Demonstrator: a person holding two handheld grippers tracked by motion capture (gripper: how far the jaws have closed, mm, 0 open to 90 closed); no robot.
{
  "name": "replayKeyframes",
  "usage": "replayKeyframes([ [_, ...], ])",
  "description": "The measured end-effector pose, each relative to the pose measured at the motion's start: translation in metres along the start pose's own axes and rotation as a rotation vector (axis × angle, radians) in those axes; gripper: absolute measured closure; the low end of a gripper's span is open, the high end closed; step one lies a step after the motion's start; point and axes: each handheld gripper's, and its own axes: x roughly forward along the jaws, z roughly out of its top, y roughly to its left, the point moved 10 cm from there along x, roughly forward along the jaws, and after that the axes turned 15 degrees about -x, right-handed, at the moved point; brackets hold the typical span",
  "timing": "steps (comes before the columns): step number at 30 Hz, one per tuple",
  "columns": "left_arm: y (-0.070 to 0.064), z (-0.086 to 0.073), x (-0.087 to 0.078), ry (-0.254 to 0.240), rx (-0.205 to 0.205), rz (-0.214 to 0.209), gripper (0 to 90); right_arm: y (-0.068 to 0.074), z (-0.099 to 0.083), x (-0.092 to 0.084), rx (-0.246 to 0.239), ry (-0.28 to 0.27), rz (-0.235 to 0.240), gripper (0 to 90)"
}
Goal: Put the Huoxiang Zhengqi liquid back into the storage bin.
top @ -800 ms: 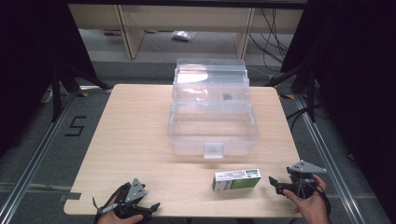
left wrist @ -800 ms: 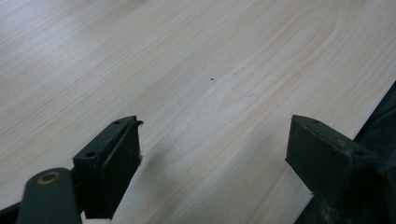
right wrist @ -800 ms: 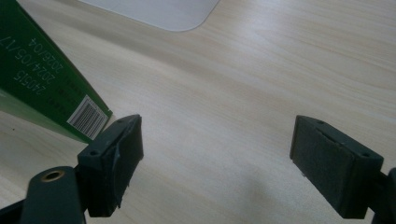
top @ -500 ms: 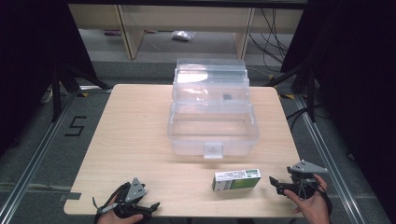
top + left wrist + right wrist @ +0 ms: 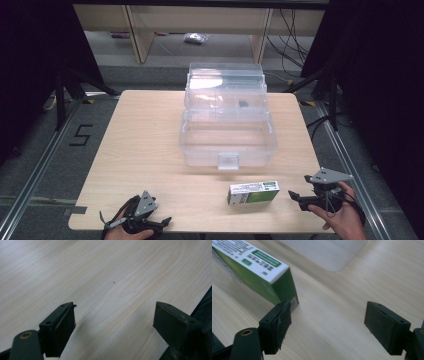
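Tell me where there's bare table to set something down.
Bare: the wide left stretch of table between its left edge and the clear box. Crowded: the front right, with the green carton and right gripper.

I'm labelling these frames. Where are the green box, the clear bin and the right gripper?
green box (image 5: 253, 192), high view, its white top face
clear bin (image 5: 229, 161), high view, its front latch
right gripper (image 5: 294, 196), high view, between its fingertips

The right gripper (image 5: 328, 325) stands with its jaws wide apart over the wooden table (image 5: 352, 290), nothing between them. A green and white carton (image 5: 259, 270) lies just beyond the left-hand jaw, and a clear plastic container's corner (image 5: 329, 252) shows farther off.
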Motion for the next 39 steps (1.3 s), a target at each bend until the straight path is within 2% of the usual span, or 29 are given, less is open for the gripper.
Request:
replayKeyframes([
  [2, 0.0, 0.0, 0.0, 0.003, -0.006, -0.007, 17.2, 0.002, 0.005, -0.002, -0.016, -0.005, -0.003, 21.1],
  [3, 0.002, -0.002, -0.002, 0.029, 0.028, 0.0, 17.1, 0.005, 0.012, -0.005, -0.027, -0.008, 0.003, 20.9],
  [4, 0.002, -0.002, -0.002, 0.029, 0.028, 0.0, 17.2, 0.005, 0.012, -0.005, -0.027, -0.008, 0.003, 20.9],
  [5, 0.001, -0.001, -0.001, 0.014, 0.015, 0.003, 17.1, 0.005, 0.018, -0.009, -0.066, -0.024, -0.004, 20.0],
  [6, -0.001, 0.0, 0.0, -0.005, -0.007, 0.0, 17.1, 0.005, 0.018, -0.009, -0.066, -0.024, -0.004, 20.0],
  [7, 0.002, -0.002, -0.002, 0.021, 0.025, 0.005, 17.1, 0.008, 0.025, -0.013, -0.081, -0.033, 0.002, 19.9],
  [8, 0.002, -0.002, -0.002, 0.021, 0.025, 0.005, 17.1, 0.009, 0.028, -0.014, -0.101, -0.042, 0.008, 19.9],
  [9, -0.001, 0.0, 0.001, -0.009, -0.012, -0.006, 17.2, 0.011, 0.03, -0.016, -0.102, -0.04, 0.012, 19.9],
  [10, -0.001, 0.0, 0.001, -0.009, -0.012, -0.006, 17.2, 0.011, 0.03, -0.016, -0.102, -0.04, 0.012, 19.9],
  [11, 0.002, -0.003, -0.001, 0.032, 0.028, -0.003, 17.2, 0.015, 0.034, -0.018, -0.091, -0.027, 0.024, 19.8],
  [13, 0.002, -0.002, -0.001, 0.026, 0.022, -0.004, 17.1, 0.014, 0.04, -0.017, -0.137, -0.031, 0.023, 20.3],
  [18, 0.001, -0.002, -0.001, 0.027, 0.021, -0.005, 17.1, 0.02, 0.047, -0.018, -0.143, -0.014, 0.041, 20.4],
  [22, 0.001, -0.002, -0.002, 0.026, 0.024, -0.005, 17.1, 0.027, 0.061, -0.015, -0.202, -0.025, 0.076, 20.2],
  [26, 0.002, -0.002, -0.001, 0.028, 0.025, -0.003, 17.1, 0.03, 0.068, -0.015, -0.24, 0.006, 0.096, 20.9],
  [27, 0.002, -0.003, -0.002, 0.031, 0.026, -0.004, 17.1, 0.033, 0.074, -0.013, -0.271, 0.012, 0.107, 20.5],
  [28, 0.002, -0.003, -0.002, 0.034, 0.027, -0.005, 17.1, 0.033, 0.074, -0.013, -0.271, 0.012, 0.107, 20.5],
  [29, 0.003, -0.002, -0.002, 0.028, 0.027, 0.002, 17.1, 0.035, 0.08, -0.009, -0.3, 0.01, 0.12, 20.4],
  [30, 0.003, -0.002, -0.002, 0.028, 0.027, 0.002, 17.1, 0.035, 0.08, -0.009, -0.3, 0.01, 0.12, 20.4],
  [33, 0.002, -0.003, -0.001, 0.03, 0.028, -0.006, 17.1, 0.039, 0.09, -0.003, -0.342, 0.024, 0.154, 20.2],
  [35, 0.002, -0.002, -0.002, 0.028, 0.024, -0.006, 17.1, 0.04, 0.092, -0.001, -0.348, 0.026, 0.154, 20.1],
  [38, 0.002, -0.002, -0.002, 0.028, 0.026, -0.005, 17.2, 0.044, 0.096, 0.006, -0.372, 0.046, 0.178, 20.0],
  [39, 0.002, -0.002, -0.002, 0.029, 0.027, -0.005, 17.2, 0.044, 0.096, 0.007, -0.394, 0.054, 0.181, 20.0],
])
